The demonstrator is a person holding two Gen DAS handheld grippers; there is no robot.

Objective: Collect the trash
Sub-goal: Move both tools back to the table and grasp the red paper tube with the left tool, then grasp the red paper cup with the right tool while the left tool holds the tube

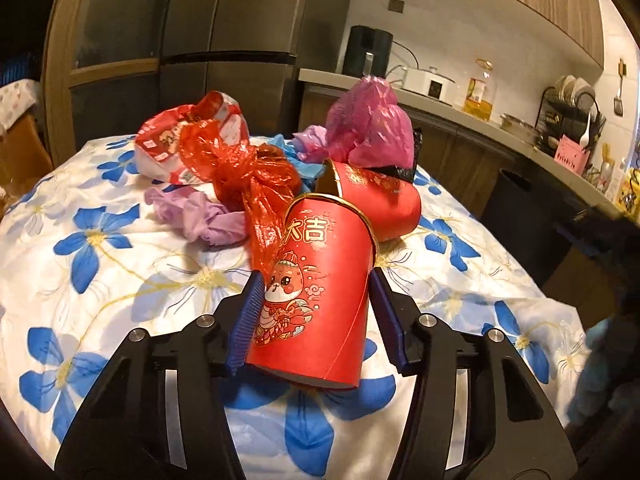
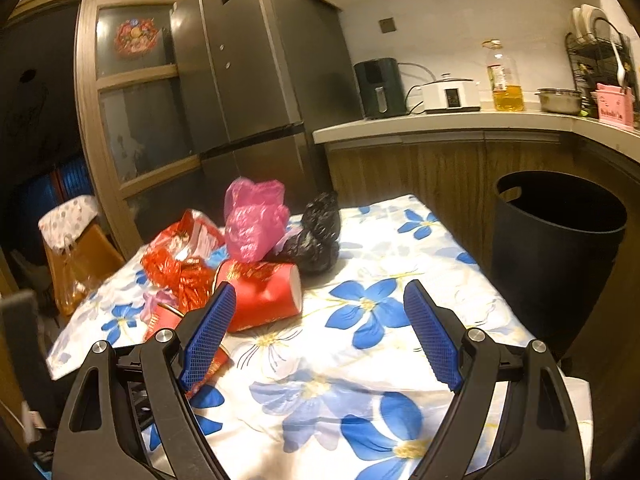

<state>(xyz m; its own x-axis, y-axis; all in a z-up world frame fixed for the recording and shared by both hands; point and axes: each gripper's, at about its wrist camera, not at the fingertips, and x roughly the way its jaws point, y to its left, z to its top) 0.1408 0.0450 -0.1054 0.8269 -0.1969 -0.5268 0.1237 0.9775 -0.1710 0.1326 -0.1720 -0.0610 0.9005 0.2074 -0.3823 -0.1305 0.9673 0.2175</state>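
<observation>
My left gripper [image 1: 318,280] is shut on a red paper cup [image 1: 316,292] with a cartoon print, held tilted just above the flowered tablecloth [image 1: 120,280]. A second red cup [image 1: 380,204] lies on its side behind it; it also shows in the right wrist view [image 2: 264,296]. Around it lie a red plastic bag [image 1: 240,172], a pink bag [image 1: 372,124], purple wrappers [image 1: 200,216] and a red-white snack packet [image 1: 180,136]. My right gripper [image 2: 316,312] is open and empty above the table, right of the fallen cup. A black bag [image 2: 316,236] lies behind the pink bag [image 2: 252,220].
A black bin [image 2: 560,248] stands on the floor off the table's right edge. A kitchen counter [image 2: 440,128] with appliances and an oil bottle [image 2: 506,80] runs behind. A fridge [image 2: 260,80] stands at the back.
</observation>
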